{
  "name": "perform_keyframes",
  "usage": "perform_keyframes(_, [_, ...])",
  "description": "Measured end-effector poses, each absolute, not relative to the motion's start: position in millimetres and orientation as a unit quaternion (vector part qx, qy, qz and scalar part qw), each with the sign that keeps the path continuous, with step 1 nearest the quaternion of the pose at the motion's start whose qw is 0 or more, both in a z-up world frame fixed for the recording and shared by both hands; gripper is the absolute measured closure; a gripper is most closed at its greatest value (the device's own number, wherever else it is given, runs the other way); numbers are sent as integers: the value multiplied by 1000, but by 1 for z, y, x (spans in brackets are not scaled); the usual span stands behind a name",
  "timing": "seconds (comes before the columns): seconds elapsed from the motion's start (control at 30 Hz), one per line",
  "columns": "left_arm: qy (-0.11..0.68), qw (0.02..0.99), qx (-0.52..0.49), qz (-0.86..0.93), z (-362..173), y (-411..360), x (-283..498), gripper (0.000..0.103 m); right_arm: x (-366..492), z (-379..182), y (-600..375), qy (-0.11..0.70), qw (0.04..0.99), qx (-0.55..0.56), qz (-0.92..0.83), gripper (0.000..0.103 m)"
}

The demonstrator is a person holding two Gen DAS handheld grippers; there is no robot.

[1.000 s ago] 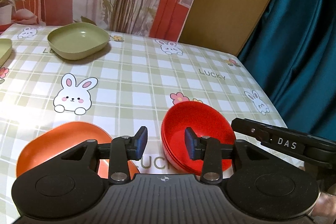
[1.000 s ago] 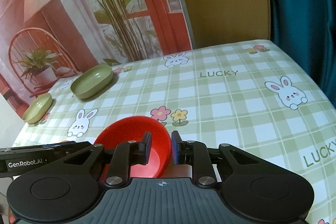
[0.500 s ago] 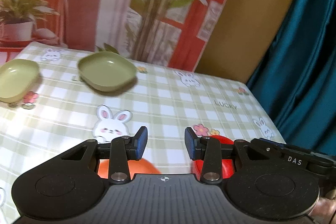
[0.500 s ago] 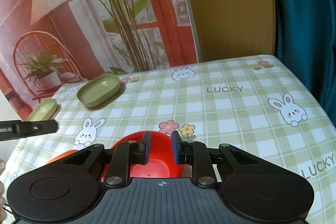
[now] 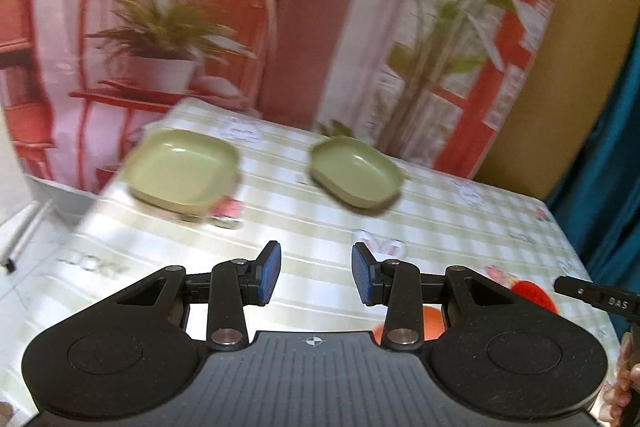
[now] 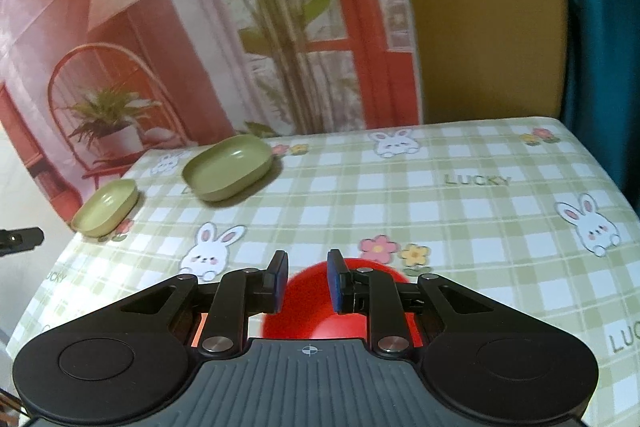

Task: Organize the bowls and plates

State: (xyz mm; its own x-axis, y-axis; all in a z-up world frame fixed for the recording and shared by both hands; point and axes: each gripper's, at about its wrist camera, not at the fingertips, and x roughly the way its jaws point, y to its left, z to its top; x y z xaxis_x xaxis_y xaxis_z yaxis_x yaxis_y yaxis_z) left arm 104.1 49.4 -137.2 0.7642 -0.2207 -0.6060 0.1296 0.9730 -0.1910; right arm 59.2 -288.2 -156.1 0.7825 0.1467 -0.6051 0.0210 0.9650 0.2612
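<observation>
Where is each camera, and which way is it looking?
Left wrist: rides the left gripper, looking over its open fingers at two green dishes.
Right wrist: rides the right gripper, fingers apart above the red bowl.
Shared: the deeper green dish, shallower one, and checked tablecloth.

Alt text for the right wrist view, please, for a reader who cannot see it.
The open right gripper hovers over a red bowl on a green-checked bunny tablecloth. Farther back to the left sit a green bowl and a smaller green dish near the table edge.
</observation>
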Motion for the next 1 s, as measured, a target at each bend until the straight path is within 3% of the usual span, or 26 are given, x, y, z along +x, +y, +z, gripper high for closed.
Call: perform_keyframes(1.0, [278,960,24,29,-87,178,173,62,208,-89,-46,304,922,63,233,79])
